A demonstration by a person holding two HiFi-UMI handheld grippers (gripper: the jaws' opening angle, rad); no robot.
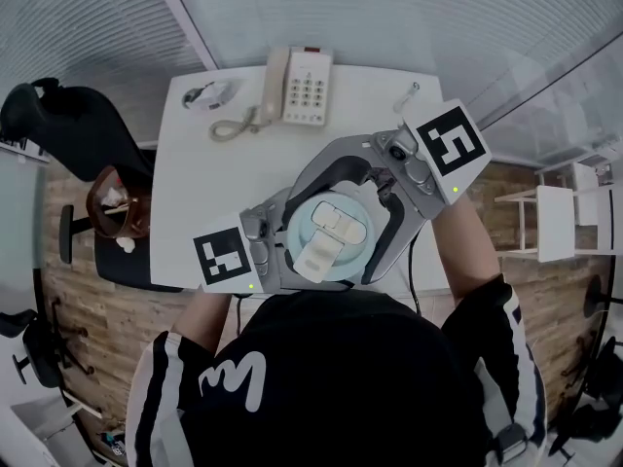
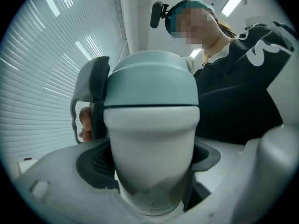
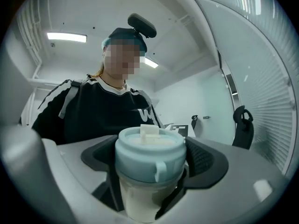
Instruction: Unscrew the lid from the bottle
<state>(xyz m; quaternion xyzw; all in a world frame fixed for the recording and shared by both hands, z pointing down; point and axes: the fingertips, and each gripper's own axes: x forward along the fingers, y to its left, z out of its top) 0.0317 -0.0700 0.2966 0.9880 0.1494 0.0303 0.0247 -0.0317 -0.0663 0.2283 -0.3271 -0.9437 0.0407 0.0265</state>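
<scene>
Left tool [image 2: 150, 171] is clamped on the smooth, white, rounded body of the one bottle [image 2: 149, 143], at lower centre of the head view, over the near edge of the white tabletop [image 1: 195, 193]. One round, pale blue-green lid [image 1: 329, 239] with a white flip tab caps it. The right tool [image 3: 149, 171] is closed on that lid's side.

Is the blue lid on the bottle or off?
On: the lid caps the top of the bottle in both gripper views.
</scene>
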